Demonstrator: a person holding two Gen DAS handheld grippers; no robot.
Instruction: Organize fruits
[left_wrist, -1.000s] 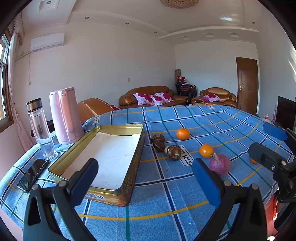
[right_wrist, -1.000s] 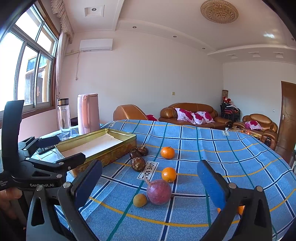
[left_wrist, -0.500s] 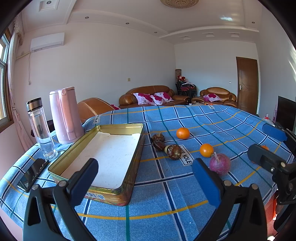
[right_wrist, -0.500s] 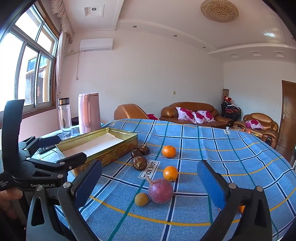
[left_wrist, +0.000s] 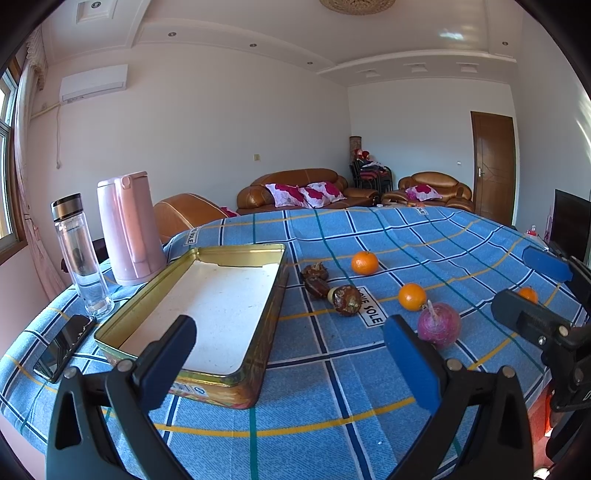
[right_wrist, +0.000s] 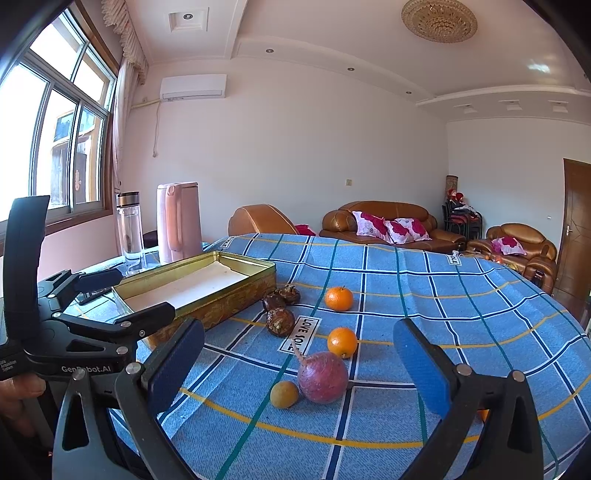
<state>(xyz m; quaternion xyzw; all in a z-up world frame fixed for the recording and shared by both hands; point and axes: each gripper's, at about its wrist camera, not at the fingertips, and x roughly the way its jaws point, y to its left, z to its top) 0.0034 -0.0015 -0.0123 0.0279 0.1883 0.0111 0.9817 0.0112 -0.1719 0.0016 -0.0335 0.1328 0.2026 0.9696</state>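
A gold tin tray (left_wrist: 258, 325) (right_wrist: 236, 291) with a white floor lies on the blue checked tablecloth. To its right lie three dark brown fruits (left_wrist: 345, 299) (right_wrist: 279, 320), two oranges (left_wrist: 365, 262) (left_wrist: 412, 296) (right_wrist: 338, 298) (right_wrist: 342, 342), a purple round fruit (left_wrist: 439, 324) (right_wrist: 323, 376) and a small yellow fruit (right_wrist: 284, 394). A third orange (left_wrist: 527, 294) shows behind my right gripper's fingers. My left gripper (left_wrist: 291, 358) is open and empty, near the tray's front edge. My right gripper (right_wrist: 299, 363) is open and empty, just in front of the purple fruit.
A pink kettle (left_wrist: 127, 227) (right_wrist: 178, 221) and a clear bottle (left_wrist: 81, 254) (right_wrist: 130, 232) stand left of the tray. A phone (left_wrist: 62, 347) lies at the table's left edge. Sofas stand beyond the table.
The right gripper has edged slightly forward toward the purple fruit. The left gripper has barely moved.
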